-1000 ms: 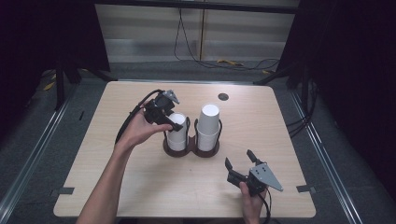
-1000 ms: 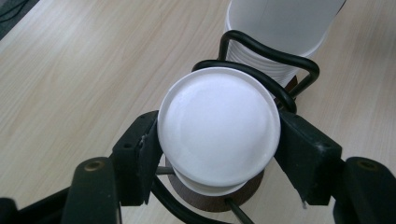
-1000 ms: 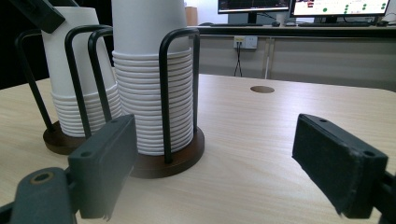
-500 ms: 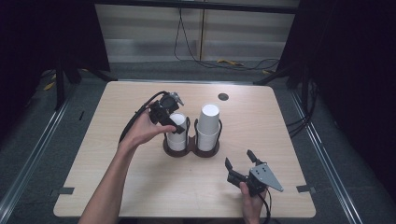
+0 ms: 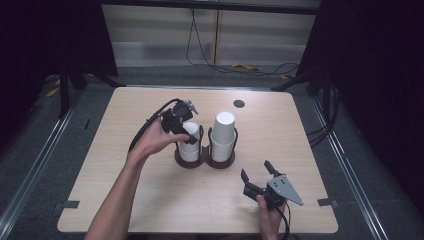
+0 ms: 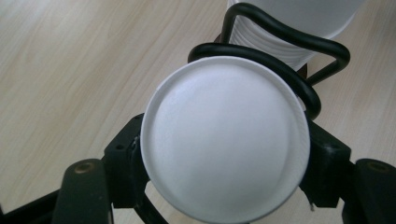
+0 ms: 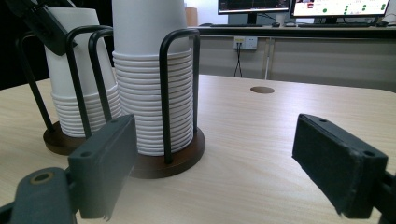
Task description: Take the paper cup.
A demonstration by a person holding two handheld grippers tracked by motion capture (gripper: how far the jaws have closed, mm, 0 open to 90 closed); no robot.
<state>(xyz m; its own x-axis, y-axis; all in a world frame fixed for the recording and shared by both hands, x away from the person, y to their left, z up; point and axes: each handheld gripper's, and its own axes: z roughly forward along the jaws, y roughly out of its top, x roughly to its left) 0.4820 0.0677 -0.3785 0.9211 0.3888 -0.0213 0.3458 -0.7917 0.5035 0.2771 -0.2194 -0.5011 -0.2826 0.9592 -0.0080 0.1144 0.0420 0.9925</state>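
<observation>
No brand, label or print can be read on the cups – they are plain white, and the text on the two lit monitors [image 7: 299,5] in the right gripper view is too small to make out.

The desk [image 5: 125,200] is pale wood grain with rounded corners and a small dark round hole [image 5: 239,104] near its far edge. Around it lie grey floor, metal rails and black curtains; cables [image 5: 260,67] trail along the back wall.

A dark two-ring cup holder [image 5: 204,159] stands mid-desk. Its right ring carries the taller stack of cups [image 5: 223,130], its left ring the shorter stack [image 5: 190,145].

The left claw [image 5: 186,134] sits over the shorter stack, one jaw on each side of the top cup [image 6: 224,140]. Its jaws have just been closing, and in the left gripper view they sit at the cup's sides – whether they press on it I cannot tell.

The right claw [image 5: 256,176] rests near the desk's front edge, well apart from the holder, jaws wide open and empty.
</observation>
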